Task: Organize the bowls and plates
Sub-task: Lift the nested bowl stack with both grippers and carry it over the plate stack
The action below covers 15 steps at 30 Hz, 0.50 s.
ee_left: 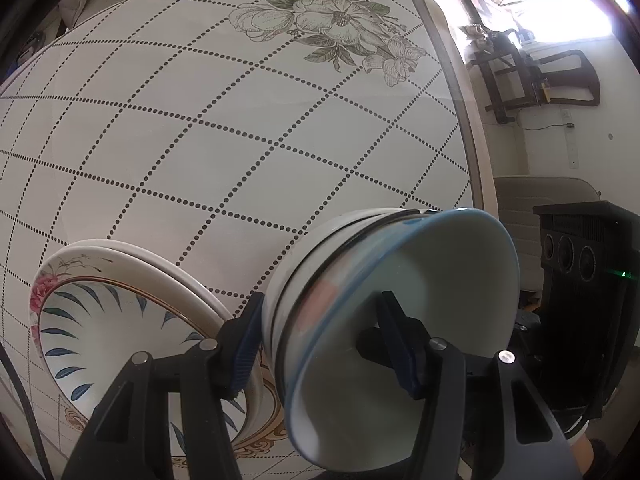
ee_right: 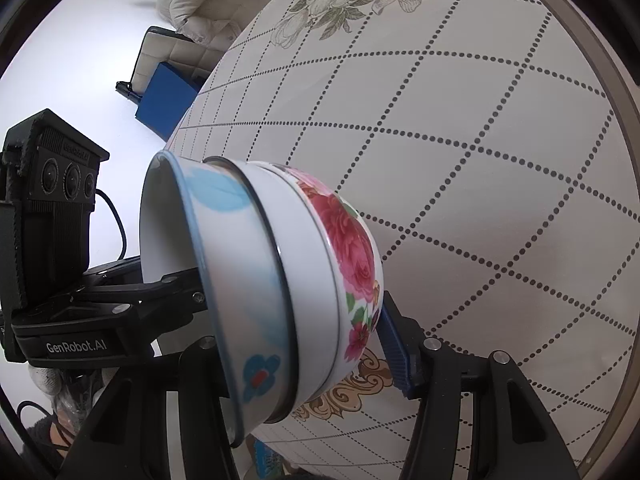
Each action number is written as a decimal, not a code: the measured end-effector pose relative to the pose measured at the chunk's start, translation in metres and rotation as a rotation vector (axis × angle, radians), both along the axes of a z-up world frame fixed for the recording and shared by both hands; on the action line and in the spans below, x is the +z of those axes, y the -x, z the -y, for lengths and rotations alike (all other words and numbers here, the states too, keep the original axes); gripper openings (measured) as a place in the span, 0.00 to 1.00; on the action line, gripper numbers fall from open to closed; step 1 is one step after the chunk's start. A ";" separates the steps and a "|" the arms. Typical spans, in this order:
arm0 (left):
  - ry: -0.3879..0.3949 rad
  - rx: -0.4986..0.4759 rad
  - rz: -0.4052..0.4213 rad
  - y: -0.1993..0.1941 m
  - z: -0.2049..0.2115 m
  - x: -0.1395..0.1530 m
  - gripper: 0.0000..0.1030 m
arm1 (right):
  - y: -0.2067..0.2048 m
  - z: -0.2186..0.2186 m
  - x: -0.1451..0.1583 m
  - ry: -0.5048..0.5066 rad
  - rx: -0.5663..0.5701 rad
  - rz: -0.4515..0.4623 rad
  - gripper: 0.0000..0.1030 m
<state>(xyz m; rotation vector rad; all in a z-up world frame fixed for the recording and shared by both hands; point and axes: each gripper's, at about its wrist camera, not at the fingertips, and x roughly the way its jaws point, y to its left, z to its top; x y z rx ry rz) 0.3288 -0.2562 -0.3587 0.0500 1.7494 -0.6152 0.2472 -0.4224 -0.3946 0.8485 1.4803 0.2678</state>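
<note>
A nested stack of bowls [ee_left: 400, 312] sits near the table's edge: a blue-rimmed bowl on top, white bowls under it, and a rose-patterned bowl [ee_right: 344, 240] at the bottom. My left gripper [ee_left: 320, 344] is shut on the stack's wall, one finger inside the top bowl, one outside. My right gripper [ee_right: 304, 344] straddles the same stack [ee_right: 260, 280] from the other side; its left finger is hidden. A stack of plates [ee_left: 120, 320] with blue leaf and pink flower patterns lies left of the bowls.
The round table [ee_left: 240, 140] has a white dotted-grid cloth with flower prints. The other gripper's black body [ee_left: 580, 280] shows at the right of the left wrist view and at the left of the right wrist view [ee_right: 48, 220]. Chairs stand beyond the table.
</note>
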 end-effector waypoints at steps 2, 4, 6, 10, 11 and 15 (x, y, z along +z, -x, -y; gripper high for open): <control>0.004 0.003 0.007 0.000 -0.002 0.004 0.52 | -0.002 -0.002 0.004 0.002 0.006 0.007 0.56; 0.007 0.008 0.013 -0.001 -0.006 0.008 0.52 | -0.005 -0.003 0.009 0.004 0.013 0.014 0.56; 0.009 0.012 0.019 -0.002 -0.011 0.013 0.52 | -0.007 -0.007 0.014 0.007 0.021 0.022 0.56; 0.015 0.031 0.033 -0.003 -0.023 0.022 0.52 | -0.013 -0.017 0.022 0.006 0.036 0.033 0.56; 0.015 0.035 0.034 -0.003 -0.026 0.024 0.52 | -0.014 -0.021 0.025 0.005 0.041 0.037 0.56; 0.017 0.054 0.045 -0.002 -0.042 0.031 0.52 | -0.018 -0.038 0.034 -0.002 0.055 0.049 0.56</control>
